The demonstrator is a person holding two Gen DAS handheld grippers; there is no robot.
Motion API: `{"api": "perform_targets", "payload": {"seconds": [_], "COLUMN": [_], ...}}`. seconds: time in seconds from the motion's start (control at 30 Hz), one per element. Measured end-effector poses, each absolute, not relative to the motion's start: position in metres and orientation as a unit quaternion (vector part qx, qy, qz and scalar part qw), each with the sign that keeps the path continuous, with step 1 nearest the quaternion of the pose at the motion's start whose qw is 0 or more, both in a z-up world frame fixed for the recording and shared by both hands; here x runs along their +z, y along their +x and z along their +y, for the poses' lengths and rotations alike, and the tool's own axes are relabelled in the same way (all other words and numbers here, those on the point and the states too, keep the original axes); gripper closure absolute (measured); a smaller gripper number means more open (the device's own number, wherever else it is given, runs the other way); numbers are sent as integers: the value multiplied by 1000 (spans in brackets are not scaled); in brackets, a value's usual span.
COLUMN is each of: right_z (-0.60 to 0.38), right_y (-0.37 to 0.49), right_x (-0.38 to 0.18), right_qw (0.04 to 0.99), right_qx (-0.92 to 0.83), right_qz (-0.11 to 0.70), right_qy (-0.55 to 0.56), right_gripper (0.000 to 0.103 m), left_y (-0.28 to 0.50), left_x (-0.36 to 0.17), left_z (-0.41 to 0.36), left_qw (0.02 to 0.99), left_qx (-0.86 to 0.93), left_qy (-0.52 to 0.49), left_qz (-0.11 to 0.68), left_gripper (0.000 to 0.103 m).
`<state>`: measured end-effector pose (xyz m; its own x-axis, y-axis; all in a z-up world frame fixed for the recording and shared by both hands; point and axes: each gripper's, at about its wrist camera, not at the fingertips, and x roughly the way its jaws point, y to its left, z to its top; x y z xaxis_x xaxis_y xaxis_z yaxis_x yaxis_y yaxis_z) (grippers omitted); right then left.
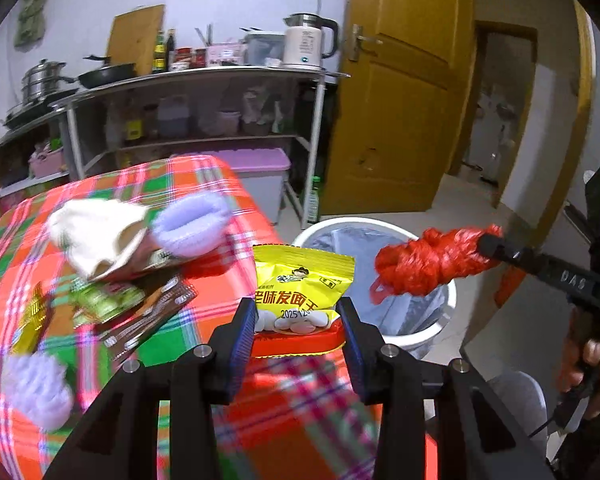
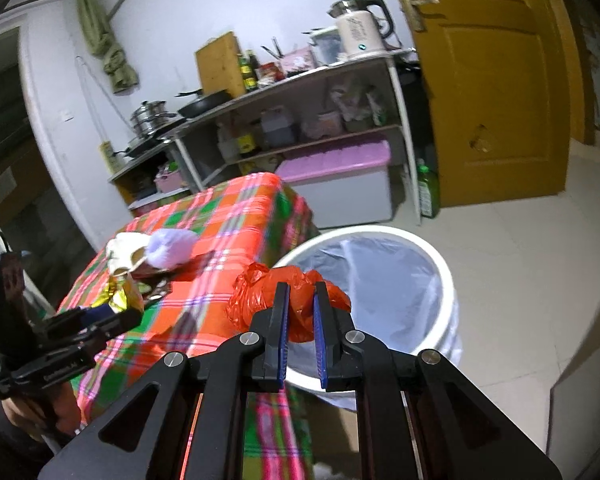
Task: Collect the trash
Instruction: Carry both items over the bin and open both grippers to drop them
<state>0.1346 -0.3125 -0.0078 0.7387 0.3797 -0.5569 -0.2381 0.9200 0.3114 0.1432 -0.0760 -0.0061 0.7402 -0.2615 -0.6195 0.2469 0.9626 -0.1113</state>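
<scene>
light: even, indoor | blur: motion smear on tablecloth [image 1: 204, 208] | edges: fisheye-warped, dark corners

one yellow snack packet [image 1: 304, 288], one red plastic bag [image 1: 424, 264], one bin [image 1: 444, 300], two purple rollers [image 1: 192, 224]

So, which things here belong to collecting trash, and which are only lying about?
For the job: yellow packet in left hand-held gripper; red bag in right hand-held gripper; bin.

Lying about: kettle, pan, door.

Plaid tablecloth [image 1: 204, 320] motion-blurred, snack packet [image 1: 302, 292] bottom hidden behind fingers [image 1: 242, 344]
</scene>
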Motion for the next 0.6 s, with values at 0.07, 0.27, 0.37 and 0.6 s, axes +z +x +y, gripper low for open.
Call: {"api": "perform_targets", "payload": {"seconds": [0.07, 0.27, 0.37, 0.6], "right_z": [-319, -338, -343, -353], "right_y": [138, 152, 162, 175], "right_x": [-13, -33, -44, -63], "right_qw": [926, 920, 915, 906], "right_qx": [157, 133, 126, 122], "right_qz": [326, 348, 362, 386], "right_qy": [112, 121, 124, 126], "right_gripper": [92, 92, 91, 87], "left_y": [153, 186, 200, 226], "left_x": [-8, -22, -31, -50], "left_z": [-86, -117, -128, -146], "left_qw": [929, 915, 907, 889], "left_qx": [-150, -178, -187, -199], "left_qy": [-10, -6, -5, -10], "left_qz": [338, 362, 376, 413], "left_gripper": [62, 62, 61, 60]}}
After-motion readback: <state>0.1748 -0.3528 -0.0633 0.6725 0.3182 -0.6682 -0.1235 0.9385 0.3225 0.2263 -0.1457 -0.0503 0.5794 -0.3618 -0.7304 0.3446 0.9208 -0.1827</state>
